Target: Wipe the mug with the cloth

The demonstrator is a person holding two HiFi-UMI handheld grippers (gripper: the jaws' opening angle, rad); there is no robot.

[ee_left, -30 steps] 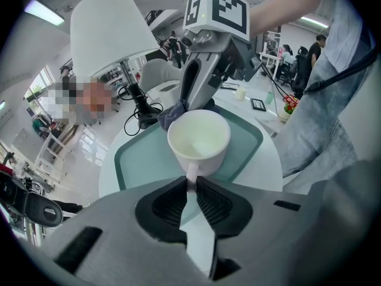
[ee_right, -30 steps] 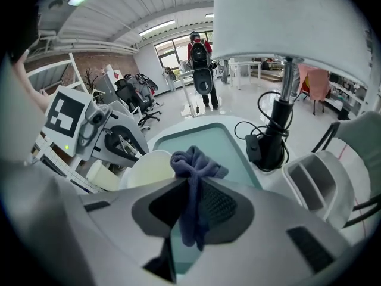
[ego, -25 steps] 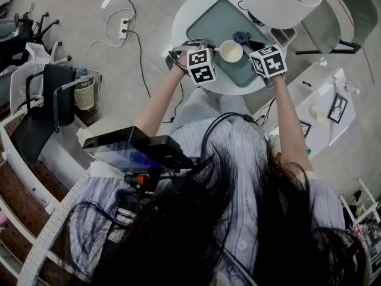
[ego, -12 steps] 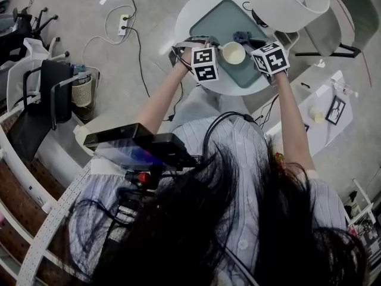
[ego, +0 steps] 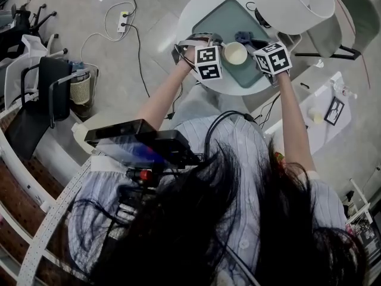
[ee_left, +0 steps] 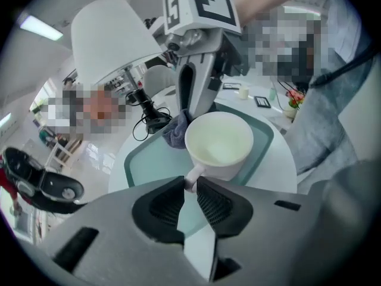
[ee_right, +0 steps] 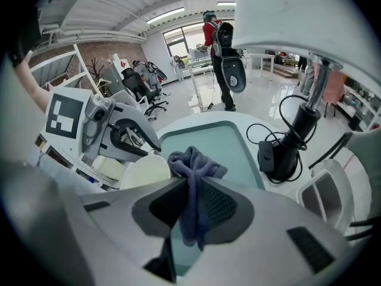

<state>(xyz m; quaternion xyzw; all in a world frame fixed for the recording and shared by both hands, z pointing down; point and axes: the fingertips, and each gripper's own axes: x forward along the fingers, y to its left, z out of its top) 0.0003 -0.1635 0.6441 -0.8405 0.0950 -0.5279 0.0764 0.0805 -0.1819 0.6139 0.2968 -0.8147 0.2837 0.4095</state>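
Observation:
A cream mug (ee_left: 219, 145) (ego: 234, 53) (ee_right: 144, 171) is over the teal tray (ee_left: 143, 162) (ego: 220, 22) on the small round white table (ego: 193, 14). My left gripper (ee_left: 190, 183) (ego: 217, 43) is shut on the mug's handle, held from the left. My right gripper (ee_right: 191, 186) (ego: 250, 43) is shut on a blue-grey cloth (ee_right: 193, 165) (ee_left: 176, 130) (ego: 243, 38). The bunched cloth sits against the far right side of the mug. In the head view the marker cubes hide both sets of jaws.
A white lampshade (ego: 292, 3) hangs over the table's right side, its black stand and cable (ee_right: 289, 142) at the tray's edge. A white basket (ee_right: 327, 201) stands at right. A power strip with cables (ego: 123, 24) lies on the floor at left, near a chair (ego: 47, 94).
Both grippers, the mug and the cloth have shifted slightly up and right in the head view; the holds on handle and cloth are unchanged.

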